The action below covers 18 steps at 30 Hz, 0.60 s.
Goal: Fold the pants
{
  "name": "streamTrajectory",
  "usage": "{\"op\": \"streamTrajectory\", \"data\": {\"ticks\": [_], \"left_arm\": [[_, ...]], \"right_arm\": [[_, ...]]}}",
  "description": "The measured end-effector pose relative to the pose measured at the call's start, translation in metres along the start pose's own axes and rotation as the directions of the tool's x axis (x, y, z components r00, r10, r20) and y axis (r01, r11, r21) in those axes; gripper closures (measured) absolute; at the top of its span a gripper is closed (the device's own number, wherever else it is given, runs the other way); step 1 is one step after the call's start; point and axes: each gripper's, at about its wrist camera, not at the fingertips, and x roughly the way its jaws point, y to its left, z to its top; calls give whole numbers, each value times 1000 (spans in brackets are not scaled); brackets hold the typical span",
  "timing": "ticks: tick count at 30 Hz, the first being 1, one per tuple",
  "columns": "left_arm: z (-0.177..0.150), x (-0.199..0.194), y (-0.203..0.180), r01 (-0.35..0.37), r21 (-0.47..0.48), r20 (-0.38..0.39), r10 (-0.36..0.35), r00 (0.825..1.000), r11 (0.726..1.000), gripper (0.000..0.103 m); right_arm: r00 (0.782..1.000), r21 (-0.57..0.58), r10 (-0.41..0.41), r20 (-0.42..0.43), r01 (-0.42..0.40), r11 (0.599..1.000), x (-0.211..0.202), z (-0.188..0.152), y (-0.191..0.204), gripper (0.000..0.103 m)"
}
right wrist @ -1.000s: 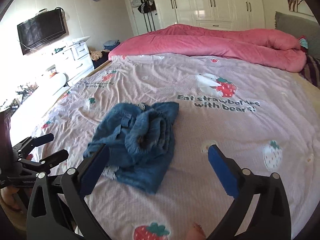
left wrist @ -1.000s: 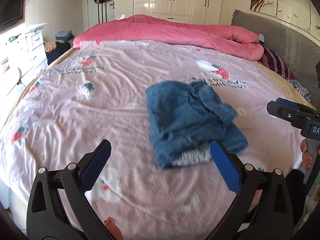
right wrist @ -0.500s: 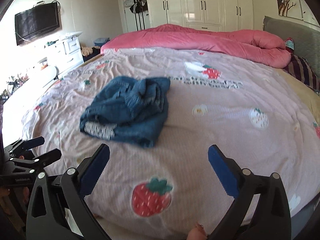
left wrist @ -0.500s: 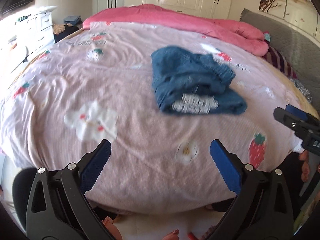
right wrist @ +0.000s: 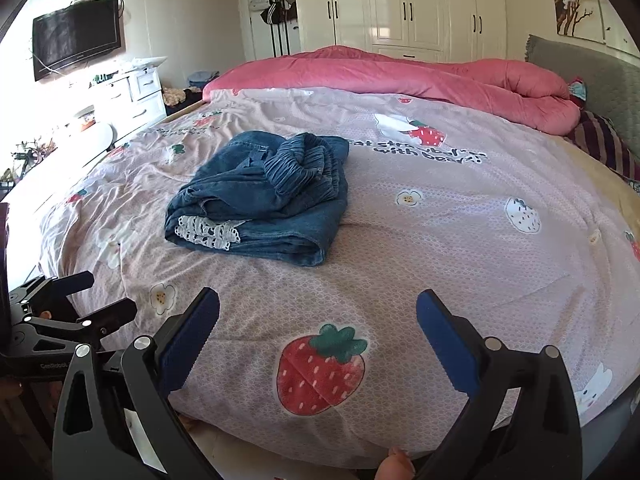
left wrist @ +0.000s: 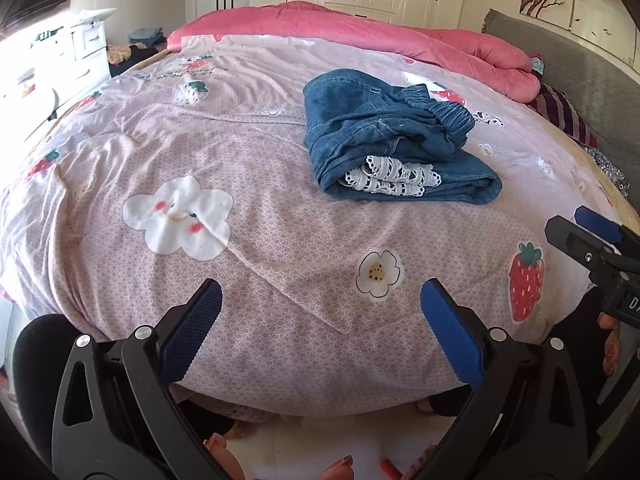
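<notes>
Your left gripper (left wrist: 320, 312) hangs just off the near edge of the bed (left wrist: 280, 340), its blue-padded fingers (left wrist: 192, 328) spread wide with nothing between them. Your right gripper (right wrist: 318, 320) sits at the same near edge, further toward the headboard side, fingers (right wrist: 444, 340) likewise parted and empty; from the left wrist view its tips (left wrist: 592, 236) enter at the right border, and from the right wrist view the left gripper's tips (right wrist: 80, 304) show at the left border. The pants (left wrist: 384, 136), blue denim with a white lace trim (left wrist: 390, 178) and a gathered elastic waistband (right wrist: 304, 164), lie folded into a compact, slightly rumpled bundle on the pink printed bedsheet (right wrist: 440, 240), around the middle of the bed and well apart from both grippers. The lace edge faces the near edge; the waistband lies on top. A rolled pink duvet (right wrist: 400, 76) runs along the far edge of the bed, with white wardrobes (right wrist: 400, 4) behind it and a wall-mounted television (right wrist: 76, 40) at the left.
</notes>
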Motion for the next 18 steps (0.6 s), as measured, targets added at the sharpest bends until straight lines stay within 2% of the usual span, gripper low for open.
{"op": "streamTrajectory", "data": {"ticks": [18], "left_arm": [[-1,-3,1,2,-6,2,-2,1000,1000,9]], "right_arm": [[999,18,3,-37,-2,1000,10,-5,-3,4]]}}
